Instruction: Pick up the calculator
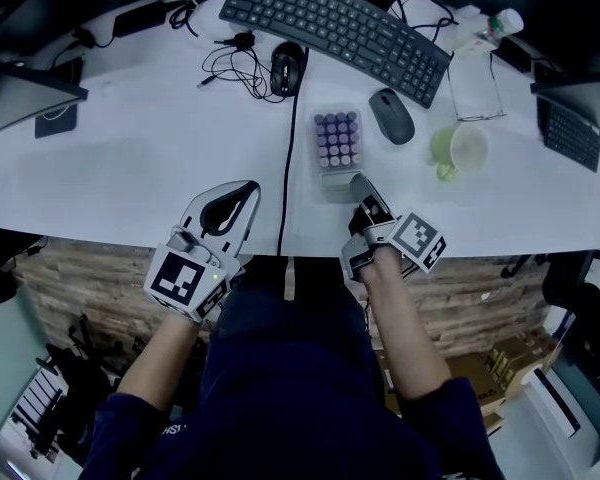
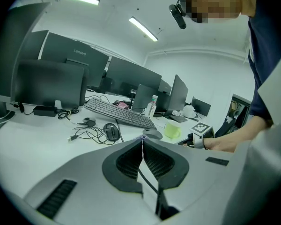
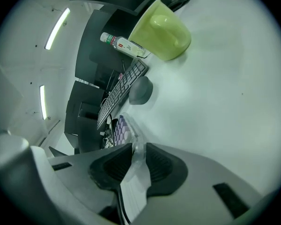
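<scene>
**A:** Between the pads of the right tongs (image 3: 138, 146), what is there?

**B:** The calculator (image 3: 123, 128), taken by its clear near edge. The tongs are narrowed onto that edge, a pad against each side. The rest of it runs ahead of the tips and lies on the surface (image 1: 160, 158).

**A:** And beyond it?

**B:** A grey mouse (image 1: 391, 115) ahead of the tips and slightly right, and a green cup (image 1: 460, 151) further right.

**A:** The left tongs (image 2: 142, 139)?

**B:** Closed, tips meeting, at the surface's near edge. They are well left of the calculator, with a black cable (image 1: 285, 168) between the two tongs.
</scene>
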Tool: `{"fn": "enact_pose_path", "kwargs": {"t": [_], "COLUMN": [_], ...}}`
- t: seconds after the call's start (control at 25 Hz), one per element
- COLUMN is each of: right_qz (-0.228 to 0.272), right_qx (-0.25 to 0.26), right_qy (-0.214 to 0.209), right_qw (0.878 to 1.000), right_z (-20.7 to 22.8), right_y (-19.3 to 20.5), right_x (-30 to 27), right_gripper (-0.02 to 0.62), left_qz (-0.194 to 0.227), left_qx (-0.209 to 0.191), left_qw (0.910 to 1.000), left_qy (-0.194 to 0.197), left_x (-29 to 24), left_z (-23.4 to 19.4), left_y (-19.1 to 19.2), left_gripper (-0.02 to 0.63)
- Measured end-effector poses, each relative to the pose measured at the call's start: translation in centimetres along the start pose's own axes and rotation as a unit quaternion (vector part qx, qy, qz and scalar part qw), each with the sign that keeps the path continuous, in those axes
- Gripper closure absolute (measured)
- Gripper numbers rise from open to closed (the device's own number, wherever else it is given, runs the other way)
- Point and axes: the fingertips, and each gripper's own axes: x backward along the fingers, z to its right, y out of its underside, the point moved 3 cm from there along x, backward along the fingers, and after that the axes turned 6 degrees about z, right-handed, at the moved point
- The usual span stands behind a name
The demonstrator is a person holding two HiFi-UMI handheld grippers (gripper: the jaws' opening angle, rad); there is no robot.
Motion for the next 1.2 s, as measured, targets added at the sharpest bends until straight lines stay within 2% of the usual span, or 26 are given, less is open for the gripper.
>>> {"fn": "enact_pose_path", "kwargs": {"t": [0.48, 0.76, 1.2], "right_qz": [0.026, 0.049, 0.092], "right_qx": [-0.011, -0.011, 0.006], "right_qy": [-0.003, -0.019, -0.087], "right_qw": [1.0, 0.999, 0.992], "right_z": [-0.3, -1.9, -7.4], "right_y": [0.1, -0.9, -4.0], "right_x": [1.4, 2.6, 5.2], "right_gripper": [0.512, 0.512, 0.512], "left_qz": [0.01, 0.025, 0.063], "left_qx": [-0.008, -0.017, -0.05], "left_qw": [0.9999, 0.9995, 0.9966], "left_qy": [0.005, 0.012, 0.018], "left_x": [1.2, 1.5, 2.3], "left_z": [0.1, 0.6, 1.6], "left_y": [-0.7, -1.9, -6.3], "left_gripper": [0.574, 0.574, 0.574]}}
